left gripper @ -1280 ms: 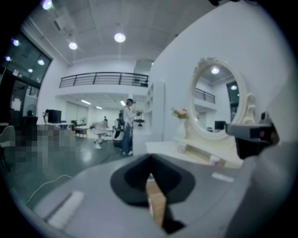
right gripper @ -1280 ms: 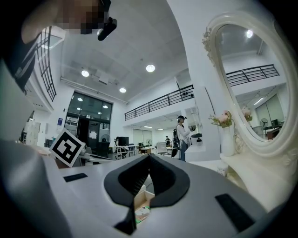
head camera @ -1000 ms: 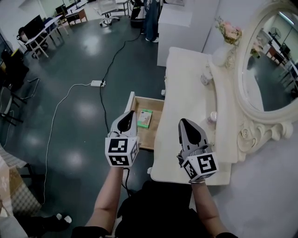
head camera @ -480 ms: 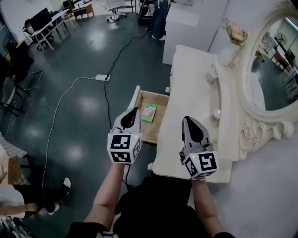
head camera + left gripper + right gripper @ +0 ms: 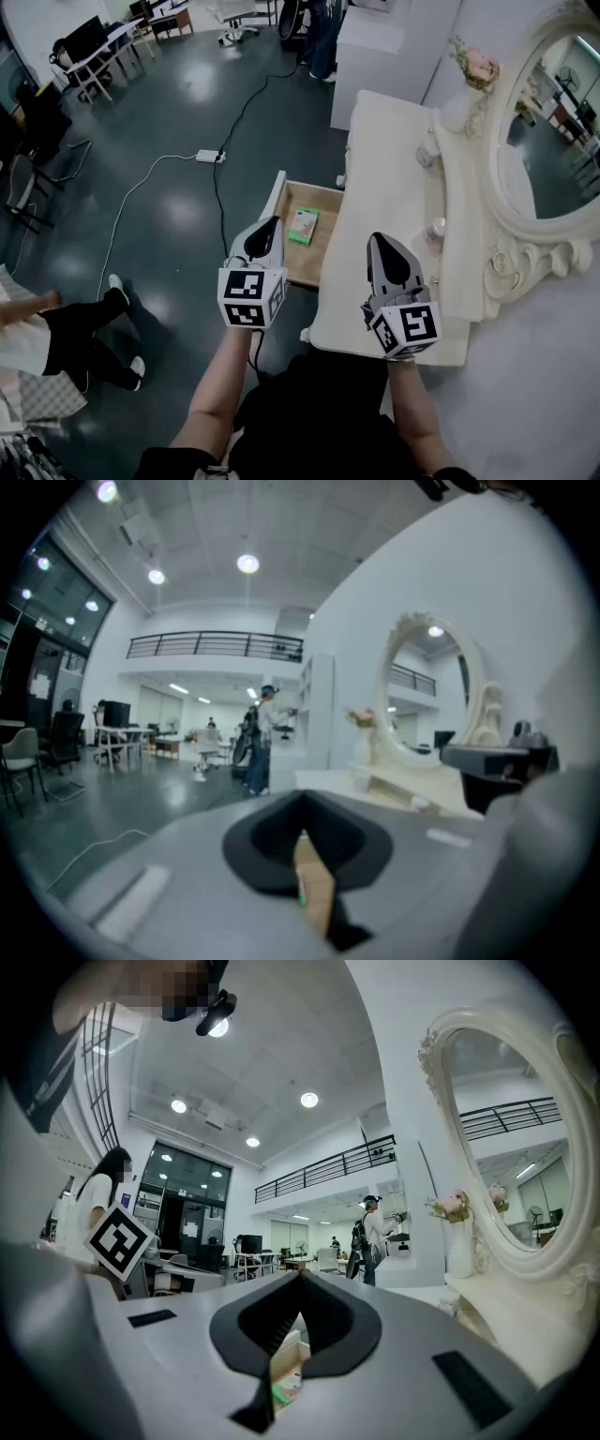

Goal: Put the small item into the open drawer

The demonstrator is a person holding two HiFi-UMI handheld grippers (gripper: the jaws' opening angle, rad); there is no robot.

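The small item, a green-and-white packet (image 5: pixel 303 226), lies flat inside the open wooden drawer (image 5: pixel 292 265) that juts left from the white dressing table (image 5: pixel 375 202). My left gripper (image 5: pixel 265 227) hovers over the drawer's near end, shut and empty. My right gripper (image 5: pixel 379 242) hangs above the tabletop's near part, also shut with nothing in it. In the left gripper view the shut gripper (image 5: pixel 302 829) shows only a strip of the wooden drawer (image 5: pixel 314 883) through its notch. In the right gripper view, below the shut gripper (image 5: pixel 300 1283), the drawer (image 5: pixel 291 1354) and packet (image 5: pixel 281 1396) show.
An ornate oval mirror (image 5: pixel 553 122) stands along the table's right side, with a flower vase (image 5: pixel 466 80) and small jars (image 5: pixel 436 228) near it. A power strip (image 5: pixel 208 156) with cables lies on the dark floor. A person's legs (image 5: pixel 80 328) are at lower left.
Both grippers have stayed shut and nearly still while the view shifted a little. A person's legs have come into view at the lower left. The packet has not moved.
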